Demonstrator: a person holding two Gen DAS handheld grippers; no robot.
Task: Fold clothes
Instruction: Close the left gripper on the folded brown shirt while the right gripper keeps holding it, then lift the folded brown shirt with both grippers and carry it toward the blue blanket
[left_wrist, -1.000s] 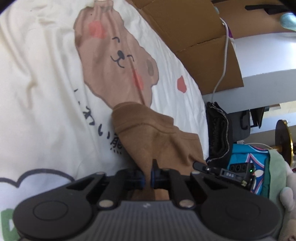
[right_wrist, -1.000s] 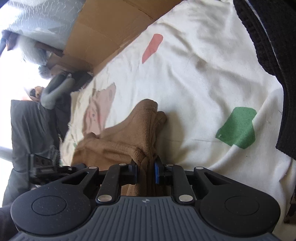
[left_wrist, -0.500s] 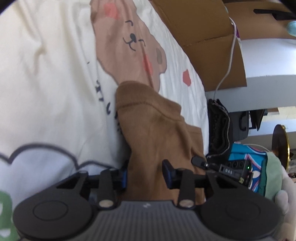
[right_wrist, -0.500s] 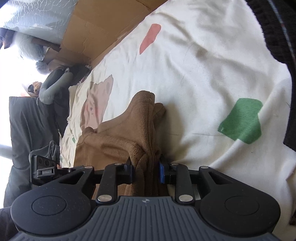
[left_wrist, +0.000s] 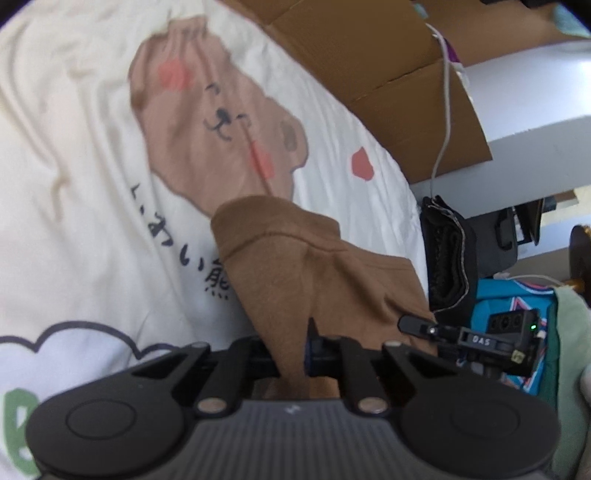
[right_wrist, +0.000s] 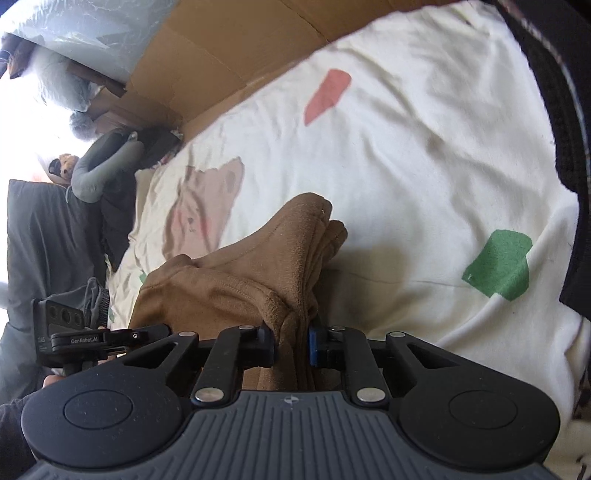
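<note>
Brown fleece garment (left_wrist: 306, 280) lies bunched on the cream bear-print bed sheet (left_wrist: 74, 184), with left tongs (left_wrist: 293, 356) and right tongs (right_wrist: 291, 341) both clamped on its near edge, probably to lift it taut for folding.

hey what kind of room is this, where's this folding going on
Most likely a lived-in bedroom: the brown garment lies on a cream bear-print bedcover, with flattened cardboard alongside and a plush toy beyond the bed.

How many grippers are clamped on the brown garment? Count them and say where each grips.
2. The left gripper pinches the brown garment at its near edge; the right gripper clamps a bunched fold nearest its camera.
</note>
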